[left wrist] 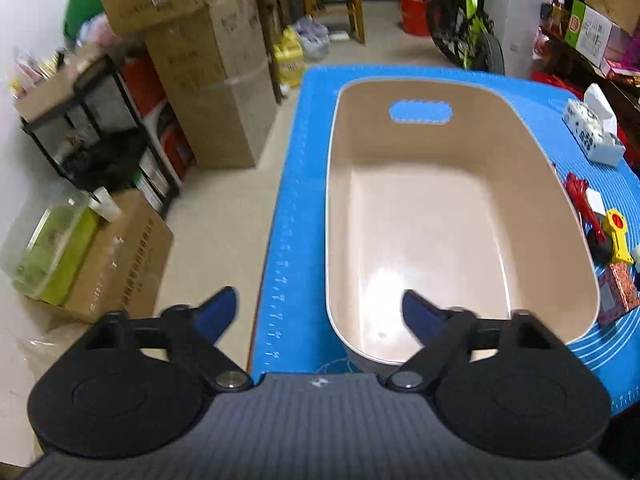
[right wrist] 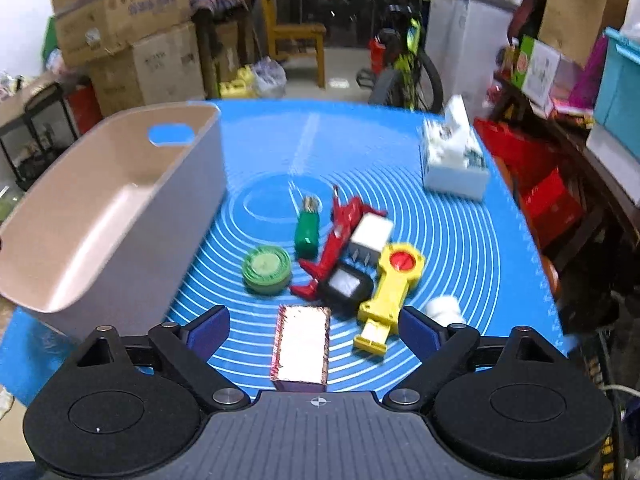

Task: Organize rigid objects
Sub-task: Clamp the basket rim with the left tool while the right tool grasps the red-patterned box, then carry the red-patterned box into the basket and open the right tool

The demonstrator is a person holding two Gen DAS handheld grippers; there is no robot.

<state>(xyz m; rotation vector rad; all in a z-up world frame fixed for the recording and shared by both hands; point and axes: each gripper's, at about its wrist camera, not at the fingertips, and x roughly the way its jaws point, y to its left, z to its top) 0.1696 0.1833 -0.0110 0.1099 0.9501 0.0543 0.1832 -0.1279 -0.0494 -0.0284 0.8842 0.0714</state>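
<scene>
An empty beige bin (left wrist: 460, 216) with a handle slot stands on the blue mat (left wrist: 296, 208); it also shows at the left of the right wrist view (right wrist: 120, 216). My left gripper (left wrist: 320, 312) is open and empty above the bin's near left rim. My right gripper (right wrist: 314, 330) is open, hovering over a small sparkly-edged box (right wrist: 302, 346). Beyond it lie a yellow toy (right wrist: 390, 280), a black case (right wrist: 346, 286), a red toy (right wrist: 336, 240), a white block (right wrist: 372, 234), a green stick (right wrist: 306, 232), a green round tin (right wrist: 266, 268) and a white cap (right wrist: 444, 308).
A tissue box (right wrist: 454, 160) sits at the mat's far right. Cardboard boxes (left wrist: 208, 80), a black shelf (left wrist: 100, 128), a wooden chair (right wrist: 296, 40) and a bicycle (left wrist: 472, 28) stand around the table. Red crates (right wrist: 540, 184) lie to the right.
</scene>
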